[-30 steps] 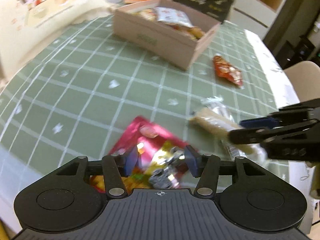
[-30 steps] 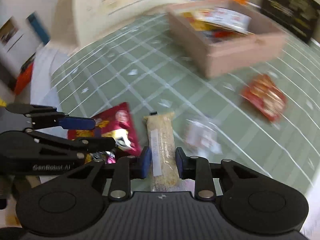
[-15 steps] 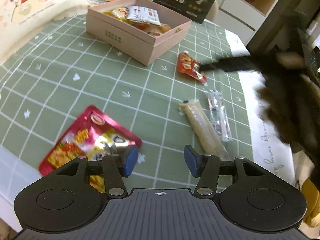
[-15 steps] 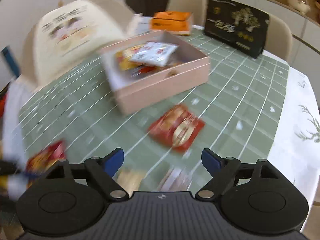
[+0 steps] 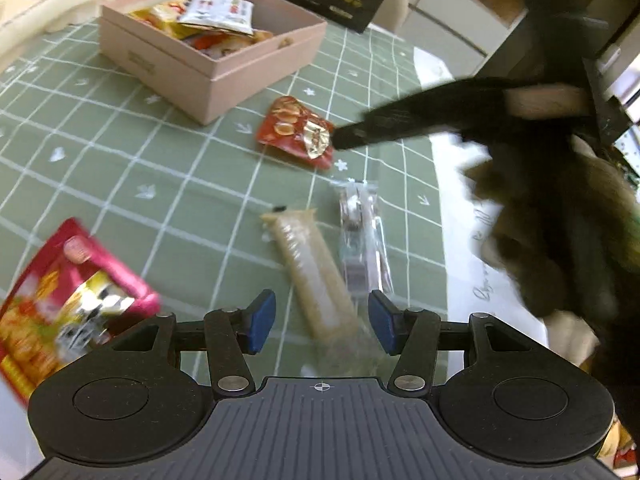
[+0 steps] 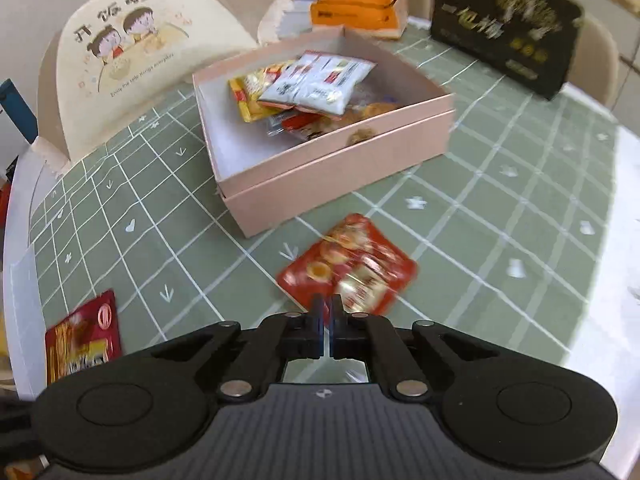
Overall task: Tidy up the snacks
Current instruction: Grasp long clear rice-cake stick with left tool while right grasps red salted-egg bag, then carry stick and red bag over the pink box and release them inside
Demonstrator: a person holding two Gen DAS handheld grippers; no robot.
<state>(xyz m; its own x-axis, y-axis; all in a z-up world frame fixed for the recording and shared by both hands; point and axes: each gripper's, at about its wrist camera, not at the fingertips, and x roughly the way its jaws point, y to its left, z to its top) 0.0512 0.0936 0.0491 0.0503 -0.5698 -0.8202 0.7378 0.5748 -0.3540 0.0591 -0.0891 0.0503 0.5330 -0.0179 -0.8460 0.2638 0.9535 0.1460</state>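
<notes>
A pink snack packet [image 5: 68, 296] lies at the near left. The left gripper [image 5: 322, 322] hovers spread wide over a pale bar [image 5: 310, 272]. Far left sits the pink box [image 6: 340, 184] with snacks inside. The right gripper [image 6: 327, 330], fingers pressed narrow, pinches the red packet [image 6: 348, 270] at its near edge.

Tablecloth: green fabric cloth with white grid lines [image 6: 480, 216].
Chair cushion: cream cover with cartoon children [image 6: 132, 56].
Back edge: black gift box with gold print [image 6: 508, 28].
</notes>
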